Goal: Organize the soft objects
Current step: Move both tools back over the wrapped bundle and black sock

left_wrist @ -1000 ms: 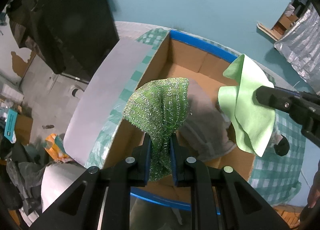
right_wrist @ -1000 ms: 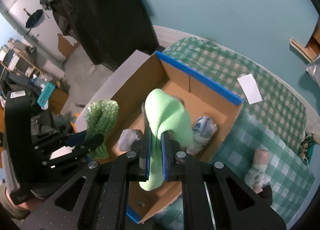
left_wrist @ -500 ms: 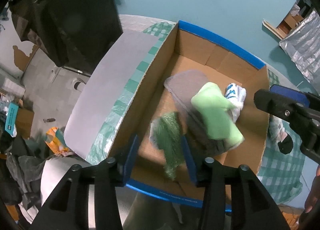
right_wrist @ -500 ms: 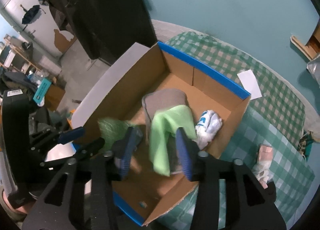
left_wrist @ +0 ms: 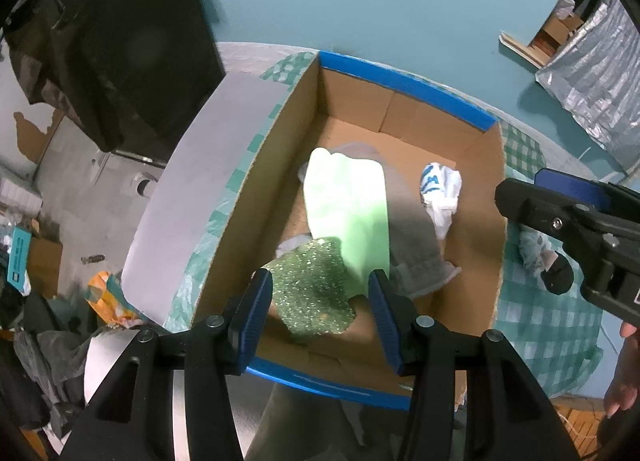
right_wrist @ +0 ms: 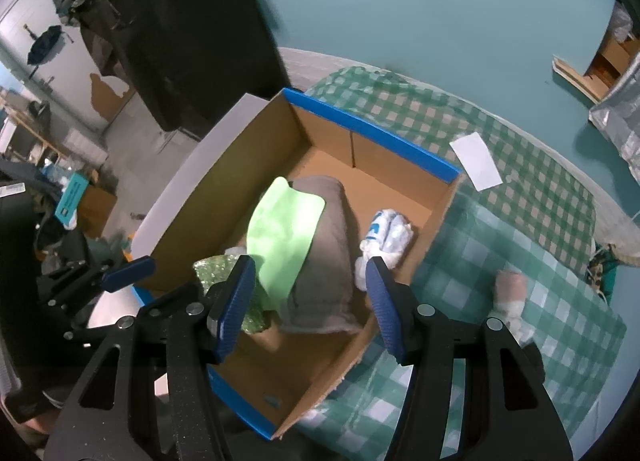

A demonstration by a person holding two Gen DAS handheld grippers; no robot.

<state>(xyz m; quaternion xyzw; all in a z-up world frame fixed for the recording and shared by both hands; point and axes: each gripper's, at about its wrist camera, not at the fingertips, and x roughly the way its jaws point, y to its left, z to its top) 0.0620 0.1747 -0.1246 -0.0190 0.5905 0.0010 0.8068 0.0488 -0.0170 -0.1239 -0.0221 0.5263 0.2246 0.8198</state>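
Left gripper [left_wrist: 320, 301]: jaws spread wide, nothing between them, hanging above the near end of the cardboard box [left_wrist: 404, 95].
Right gripper [right_wrist: 310, 297]: likewise released and empty, over the same box.
Sparkly green cloth [left_wrist: 314, 297]: lay crumpled on the box floor at the near wall, touching the pale green cloth [left_wrist: 348, 209].
Pale green cloth: was draped over a grey towel [right_wrist: 324, 261] in the middle of the box.
White-and-blue bundle [right_wrist: 386, 233]: sat beside the towel, toward the right wall.
Step in hand: both drops looked finished; I'd lift straight up so no finger snagged a cloth, then swing right.
Still outside: a small soft item [right_wrist: 510, 293] on the checked tablecloth [right_wrist: 532, 197], near the box's right wall.
Other things: a white paper slip [right_wrist: 476, 165] lay on the tablecloth beyond the box.
In the way: the box's tall right wall stood between the grippers and that item.
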